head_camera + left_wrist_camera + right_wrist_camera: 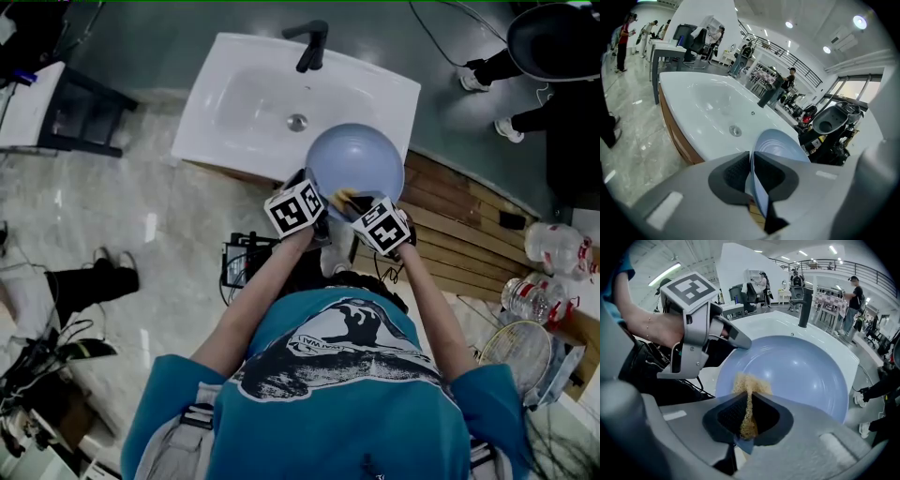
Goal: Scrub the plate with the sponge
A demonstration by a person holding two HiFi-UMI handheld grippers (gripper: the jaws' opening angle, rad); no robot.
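- Pale blue and glossy, the plate (354,161) hangs in the air over the near edge of the white sink (234,89), tilted so its hollow faces the person.
- The left gripper (752,174) has its dark pads pinched on the plate's rim, and the thin edge runs straight up between them. That is the only hold on the plate, at its near-left side.
- The right gripper (749,417) is clamped on the sponge (749,383), a tan, coarse, fibrous pad squeezed thin between the jaws. Its free tuft splays against the plate's inner face, close to the lower rim.
- The plate looks stiff and smooth; whether it is ceramic or plastic cannot be told. Gripped by the edge alone, it will likely want to pivot about the pads as soon as the sponge pushes on it.
- So light pressure seems wise, with strokes near the held side or aimed toward the left gripper, not out at the far rim.
- That glossy face looks slippery. No water or suds show, but any wetness would weaken the rim hold, and a drop onto the hard sink could chip the plate.
- The sponge looks soft, light and springy and gives easily under the jaws. Gripping its back part, as here, leaves the loose front end free to scrub.
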